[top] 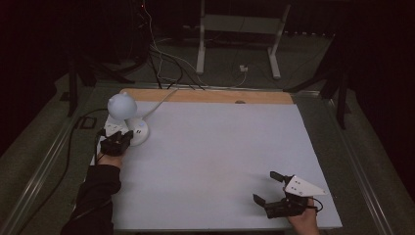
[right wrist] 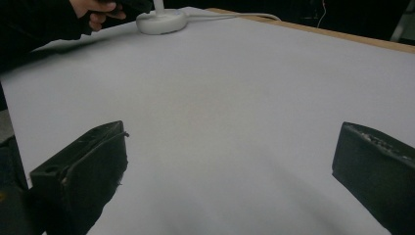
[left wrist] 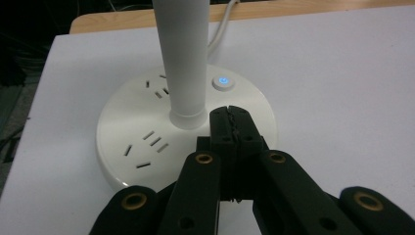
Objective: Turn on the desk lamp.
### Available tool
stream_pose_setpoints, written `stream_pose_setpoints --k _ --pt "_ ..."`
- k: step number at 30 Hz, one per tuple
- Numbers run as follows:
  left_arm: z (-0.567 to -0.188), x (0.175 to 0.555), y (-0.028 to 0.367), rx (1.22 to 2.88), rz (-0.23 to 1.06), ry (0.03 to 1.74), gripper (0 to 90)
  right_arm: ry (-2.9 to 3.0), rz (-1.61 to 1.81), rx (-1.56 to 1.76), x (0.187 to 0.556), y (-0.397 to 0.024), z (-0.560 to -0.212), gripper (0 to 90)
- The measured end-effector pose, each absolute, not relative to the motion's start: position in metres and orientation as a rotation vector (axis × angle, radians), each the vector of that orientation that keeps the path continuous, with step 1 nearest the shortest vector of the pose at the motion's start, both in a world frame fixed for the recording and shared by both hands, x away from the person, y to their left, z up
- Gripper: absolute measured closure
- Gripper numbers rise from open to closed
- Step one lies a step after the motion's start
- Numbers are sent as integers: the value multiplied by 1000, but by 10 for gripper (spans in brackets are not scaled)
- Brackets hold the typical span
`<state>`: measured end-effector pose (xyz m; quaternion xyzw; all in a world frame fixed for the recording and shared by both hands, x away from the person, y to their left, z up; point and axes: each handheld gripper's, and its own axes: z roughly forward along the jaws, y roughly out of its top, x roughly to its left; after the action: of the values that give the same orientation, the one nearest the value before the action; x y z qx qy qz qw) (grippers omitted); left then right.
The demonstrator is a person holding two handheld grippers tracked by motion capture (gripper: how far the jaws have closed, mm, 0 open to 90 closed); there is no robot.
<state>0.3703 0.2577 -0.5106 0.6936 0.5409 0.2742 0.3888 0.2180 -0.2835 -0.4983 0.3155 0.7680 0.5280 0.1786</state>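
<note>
My left tongs (left wrist: pixel 230 115) are clenched on nothing, tips resting on the round white plastic lamp base (left wrist: pixel 142 142) by its glowing blue button (left wrist: pixel 223 82), at ten o'clock on the grey tabletop (top: pixel 215 147). My right tongs (top: pixel 268 186) gape at five o'clock.

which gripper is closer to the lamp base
Left. The left gripper has its shut jaws over the round lamp base, beside the stem and near the lit button. The right gripper is open, far across the table at its near right corner.
</note>
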Motion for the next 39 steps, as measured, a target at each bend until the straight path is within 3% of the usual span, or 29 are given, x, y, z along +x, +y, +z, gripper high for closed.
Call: stream_pose_setpoints --k 23,34,39 --pt "-516 372 257 1797 698 1378 900 2173 1491 893 218 -283 -498 0" --pt "-516 371 249 1854 781 1344 900 2180 1489 892 218 -283 -499 0" --pt "-507 369 246 1800 721 1336 900 2173 1494 897 218 -284 -498 0"
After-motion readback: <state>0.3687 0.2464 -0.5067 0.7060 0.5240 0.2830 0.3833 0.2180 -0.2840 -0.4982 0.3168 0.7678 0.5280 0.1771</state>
